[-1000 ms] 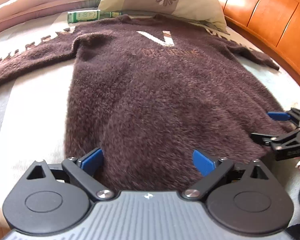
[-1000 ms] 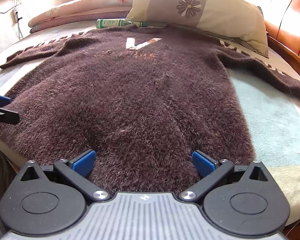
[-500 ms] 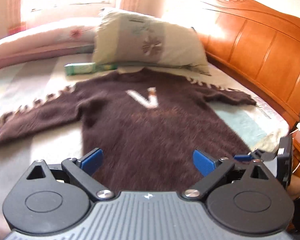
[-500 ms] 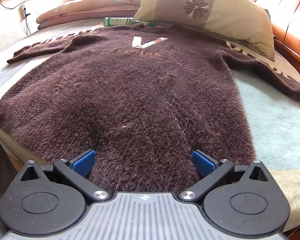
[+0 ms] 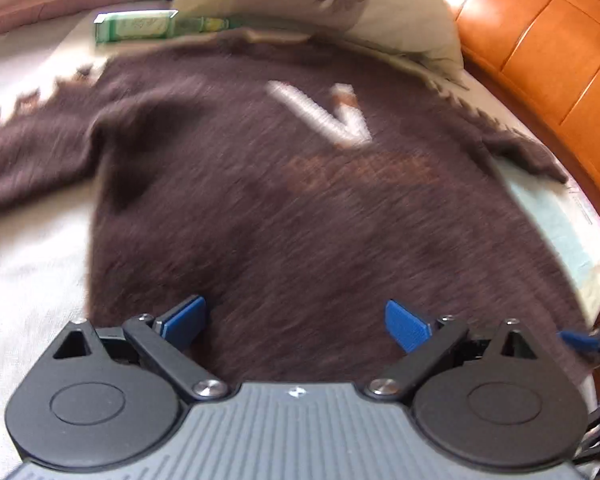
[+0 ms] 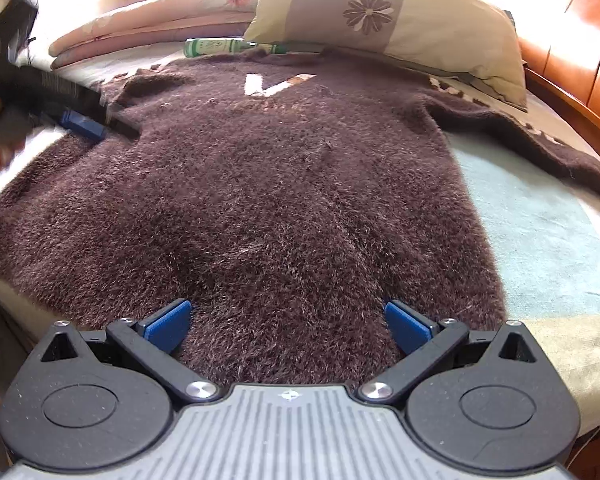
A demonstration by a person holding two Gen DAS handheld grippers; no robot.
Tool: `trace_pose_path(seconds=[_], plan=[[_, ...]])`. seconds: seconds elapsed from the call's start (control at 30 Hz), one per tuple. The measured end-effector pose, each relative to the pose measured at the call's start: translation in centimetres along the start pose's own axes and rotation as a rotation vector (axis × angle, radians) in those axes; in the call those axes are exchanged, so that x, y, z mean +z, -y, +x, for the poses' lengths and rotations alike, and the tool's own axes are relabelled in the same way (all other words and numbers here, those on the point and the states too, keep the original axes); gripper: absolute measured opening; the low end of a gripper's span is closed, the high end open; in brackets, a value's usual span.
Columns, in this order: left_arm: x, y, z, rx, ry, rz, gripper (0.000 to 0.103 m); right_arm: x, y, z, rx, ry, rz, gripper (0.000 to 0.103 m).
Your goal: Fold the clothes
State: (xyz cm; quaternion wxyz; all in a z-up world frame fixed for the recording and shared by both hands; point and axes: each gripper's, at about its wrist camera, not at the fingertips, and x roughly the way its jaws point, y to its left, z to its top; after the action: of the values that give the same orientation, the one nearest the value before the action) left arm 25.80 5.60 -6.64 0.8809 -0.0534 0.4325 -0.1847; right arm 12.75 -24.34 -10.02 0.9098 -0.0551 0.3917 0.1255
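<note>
On the bed [image 6: 548, 240]: brown sweater [image 6: 284, 200] spread flat, both claws wide open, gripping nothing.

From the left wrist, pretty blurry: left claw [image 5: 296, 320] spread apart over the sweater [image 5: 284, 216] hem, white V up near the collar, green box [image 5: 134, 28] and pillow [image 5: 340, 4] beyond, right claw [image 5: 580, 340] peeking in at the right edge. From the right wrist: right claw [image 6: 288, 322] gaping over the hem too, left claw [image 6: 80, 124] low over the sweater's left side, sleeves stretched out both ways, pillow [image 6: 400, 20] at the headboard [image 6: 572, 48].
</note>
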Motion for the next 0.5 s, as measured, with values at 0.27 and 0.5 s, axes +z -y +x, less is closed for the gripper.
trace_pose_path(seconds=[0.27,0.5], plan=[[-1.9,-2.2,-2.5,-0.092,-0.002,0.067,0.097,6.0,-6.6,-0.4,0.184,0.06,-0.027,0.103],[-1.0,-3.8,-2.0,-0.131,0.005,-0.121,0.1,6.2,-17.2,4.5,0.248,0.042,-0.24,0.103]])
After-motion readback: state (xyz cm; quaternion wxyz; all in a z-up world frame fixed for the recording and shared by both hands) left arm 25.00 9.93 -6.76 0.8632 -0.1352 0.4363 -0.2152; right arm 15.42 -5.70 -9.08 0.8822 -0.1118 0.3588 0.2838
